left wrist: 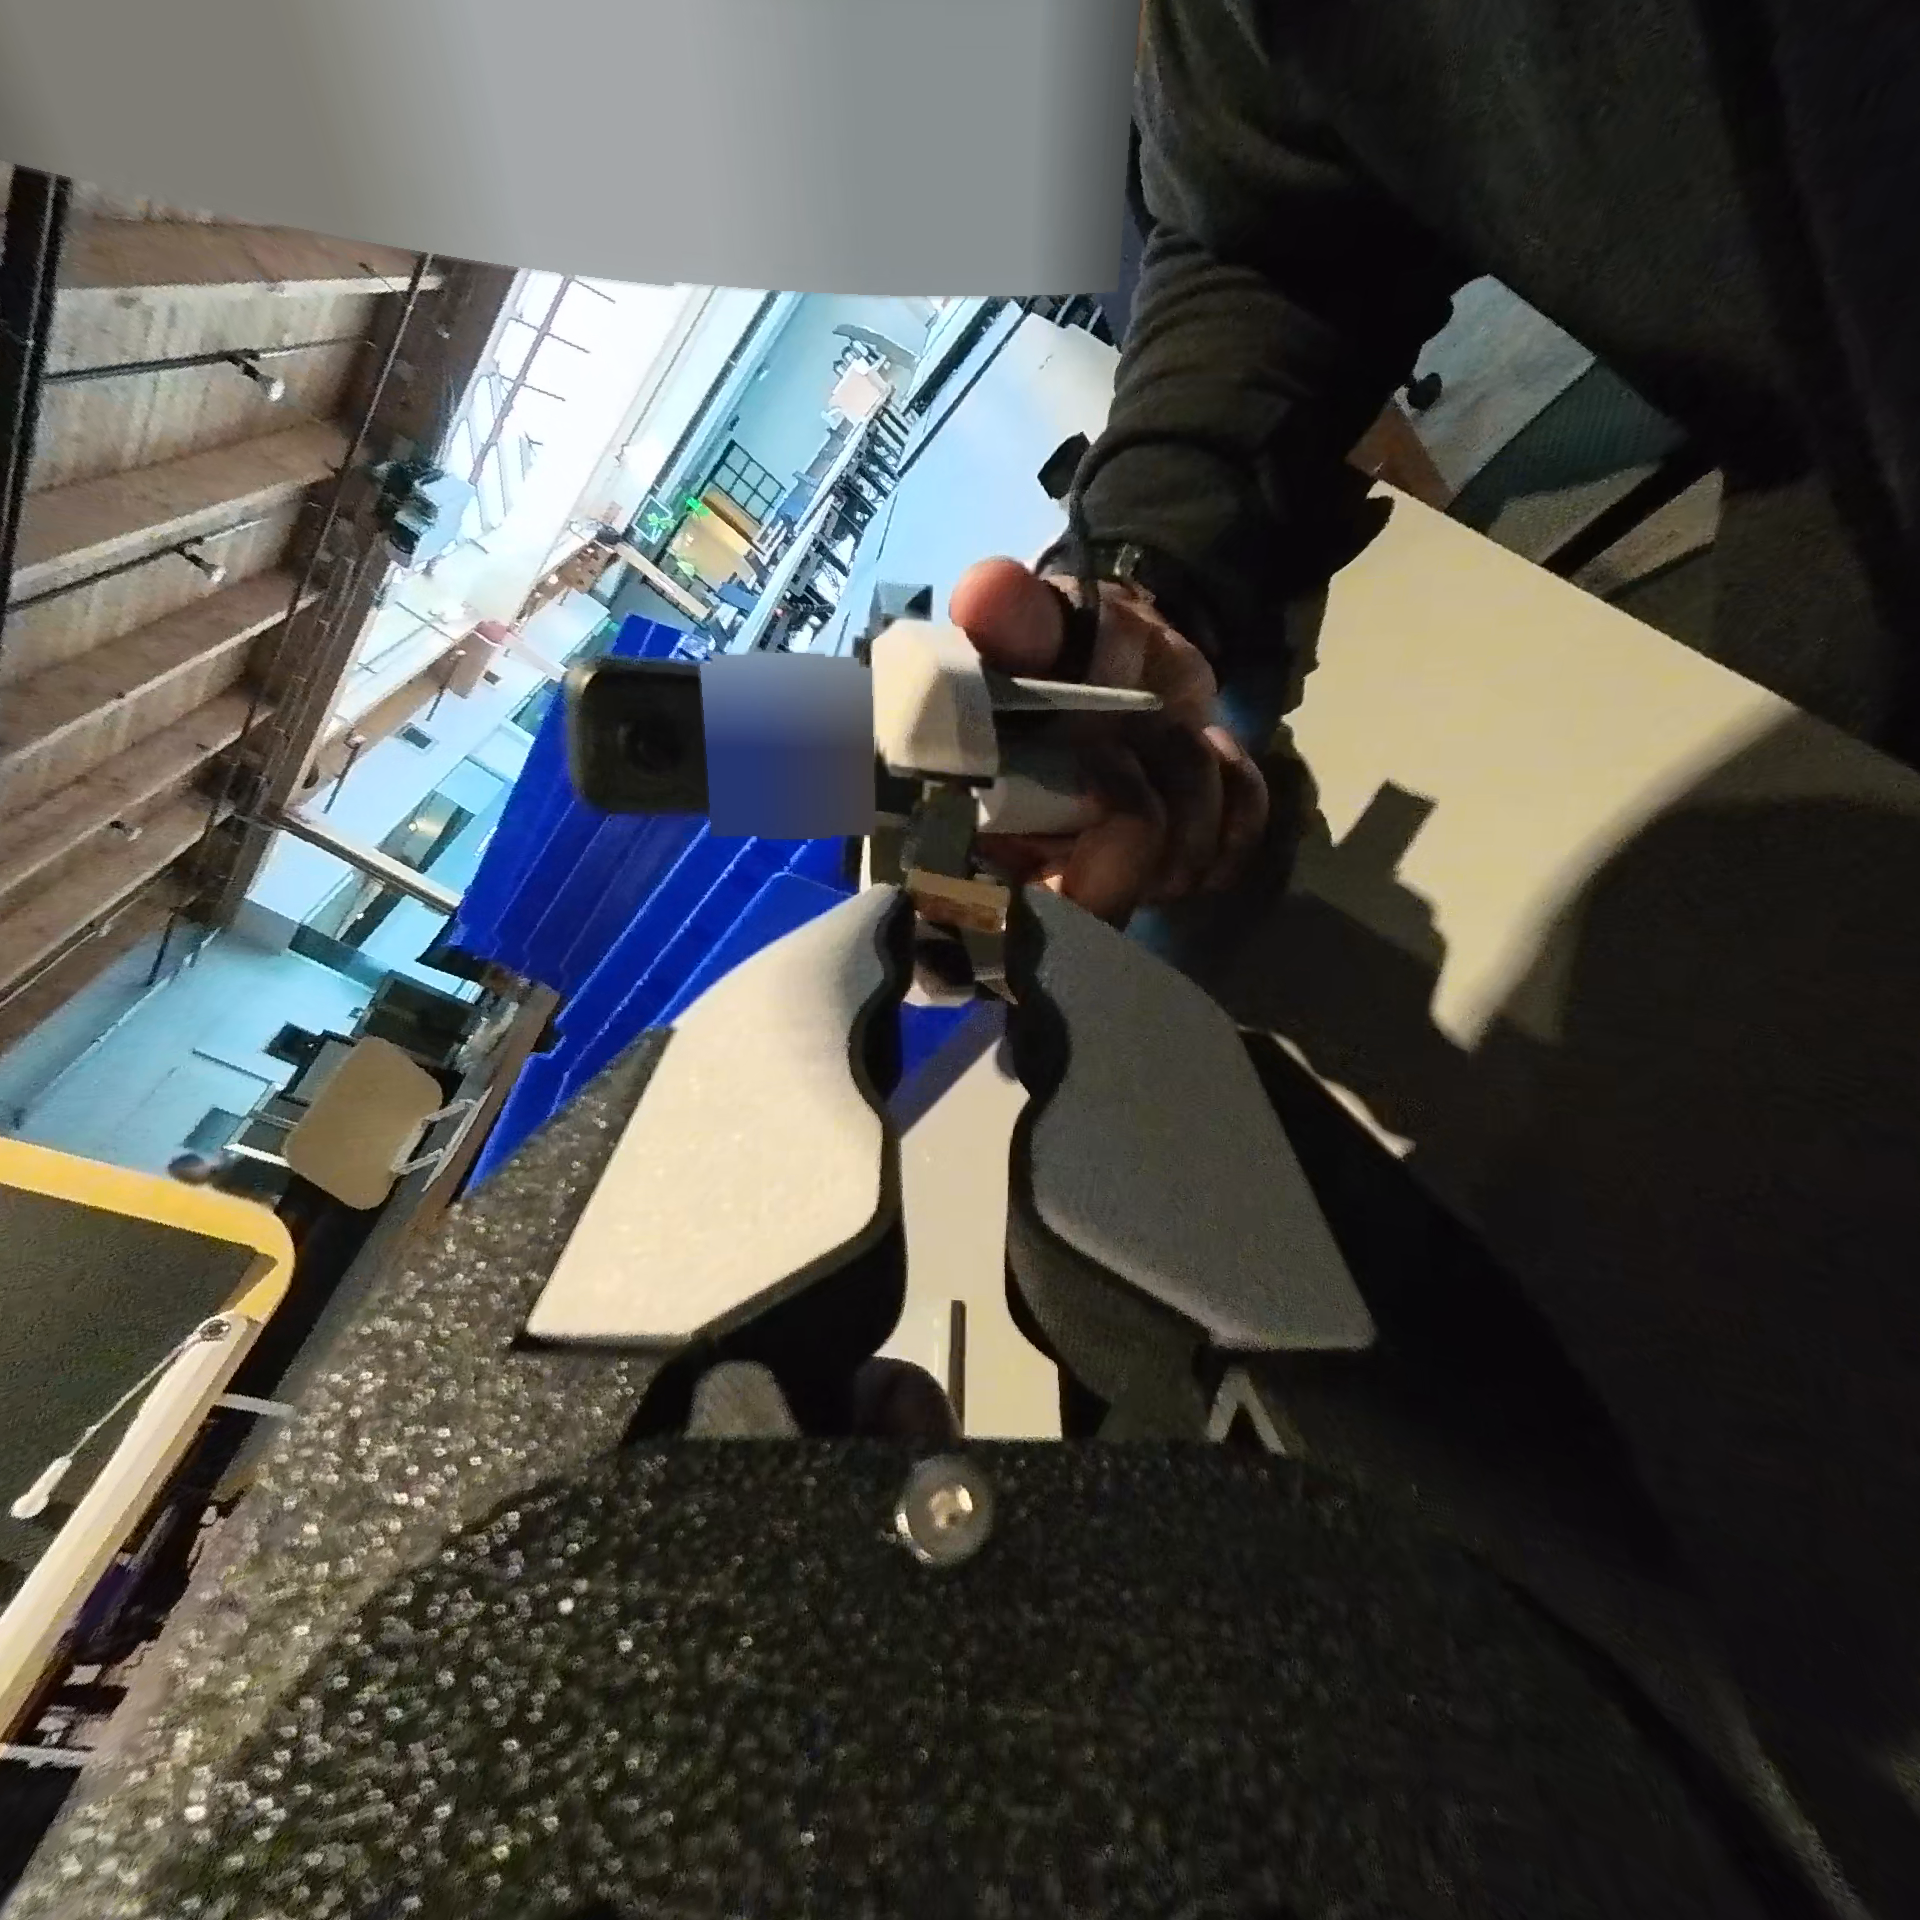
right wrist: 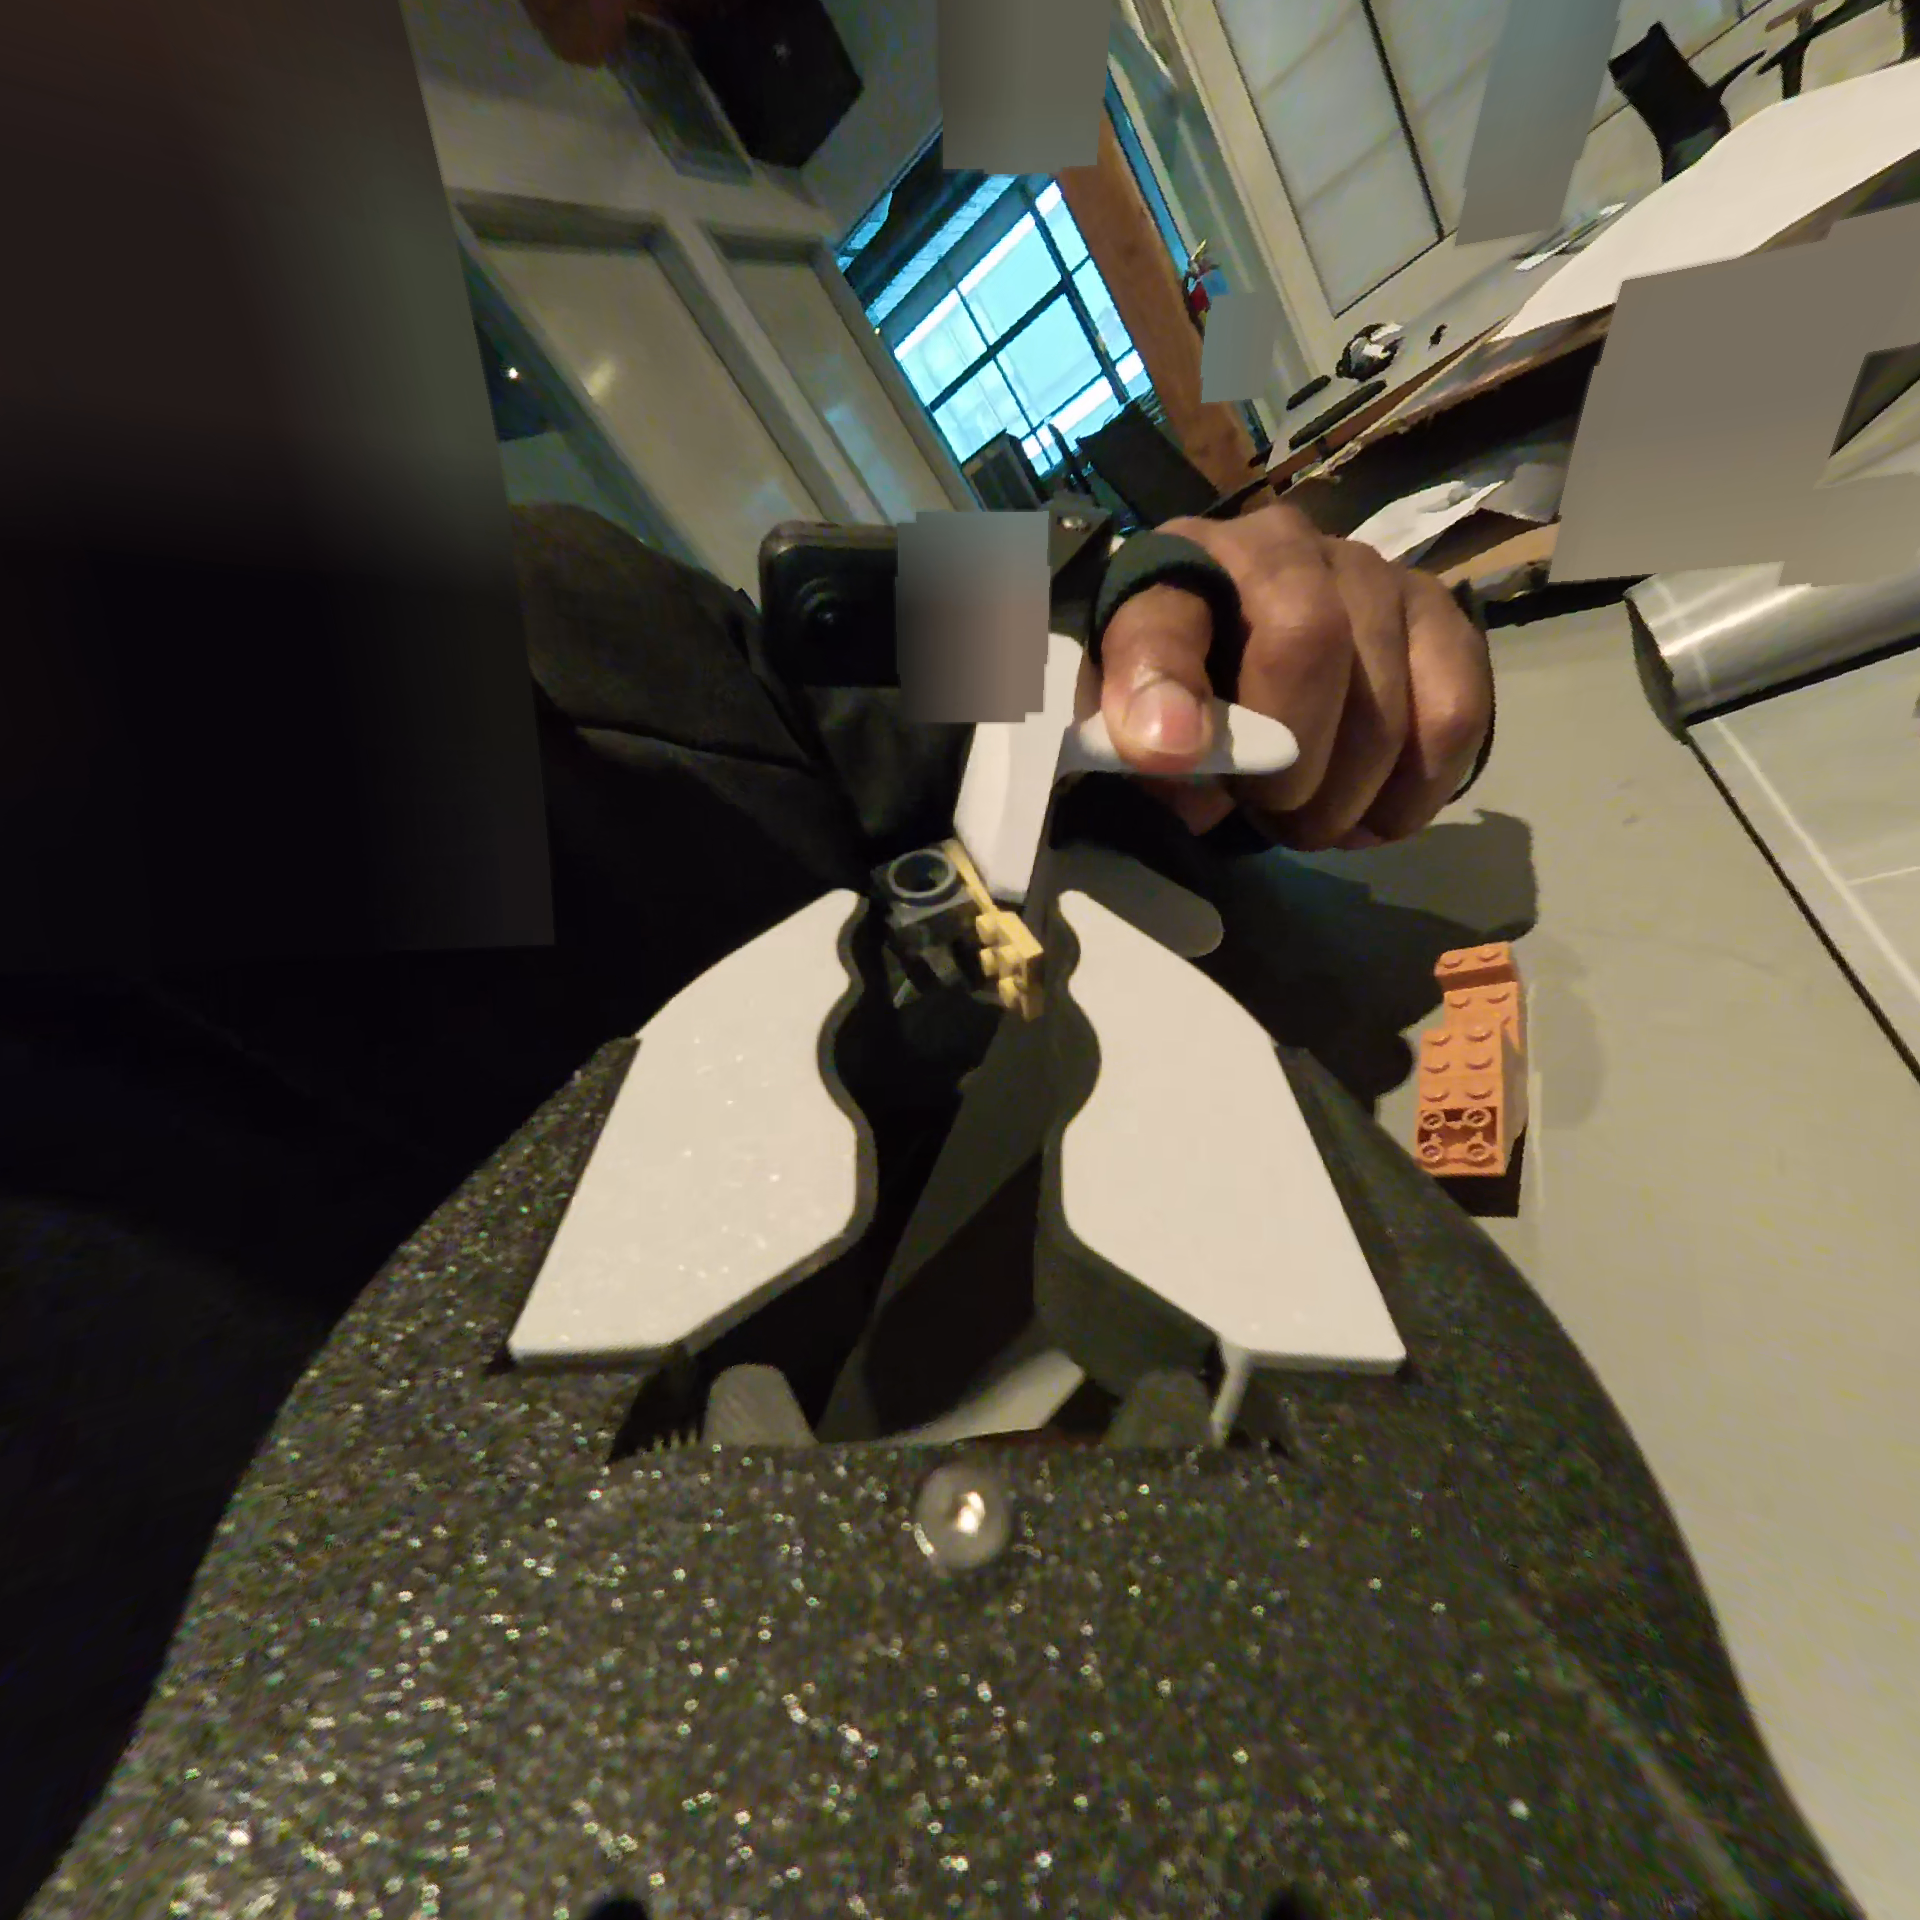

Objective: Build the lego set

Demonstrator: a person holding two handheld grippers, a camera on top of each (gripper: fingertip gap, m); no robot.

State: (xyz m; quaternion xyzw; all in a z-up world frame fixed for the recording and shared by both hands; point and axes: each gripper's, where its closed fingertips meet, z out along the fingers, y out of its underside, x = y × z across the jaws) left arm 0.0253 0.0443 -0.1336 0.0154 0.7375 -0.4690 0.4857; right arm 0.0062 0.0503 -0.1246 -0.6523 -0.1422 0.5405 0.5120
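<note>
Left gripper (left wrist: pixel 961 920): fingertips close together, a small tan lego plate (left wrist: pixel 956 902) sitting right at the tips, seemingly pinched between them. A dark grey lego piece (left wrist: pixel 940 836) sits directly above the tan plate, touching it; that one hangs from the right gripper's end. Right gripper (right wrist: pixel 966 940): narrow gap at the tips, the dark grey piece (right wrist: pixel 920 904) with a round hole and the tan plate (right wrist: pixel 283 961) lie between them. The two pieces are joined or pressed together; which gripper actually clamps which piece is hard to tell, since both tool tips meet at the same spot.

Only the right wrist view shows an orange lego assembly (right wrist: pixel 1470 1070) lying on the grey table (right wrist: pixel 1662 1247), right of the gripper and well apart from the held pieces. It also shows the left hand (right wrist: pixel 1309 675), fist wrapped around the handle, thumb through a black loop pressing a white lever. Only the left wrist view shows blue bins (left wrist: pixel 665 894) behind, a chair with a yellow-edged table (left wrist: pixel 260 1236) at left, and the right hand (left wrist: pixel 1122 727) gripping its handle, thumb on top, dark sleeve above.

Both tools are lifted off the table, pointing at each other tip to tip.
</note>
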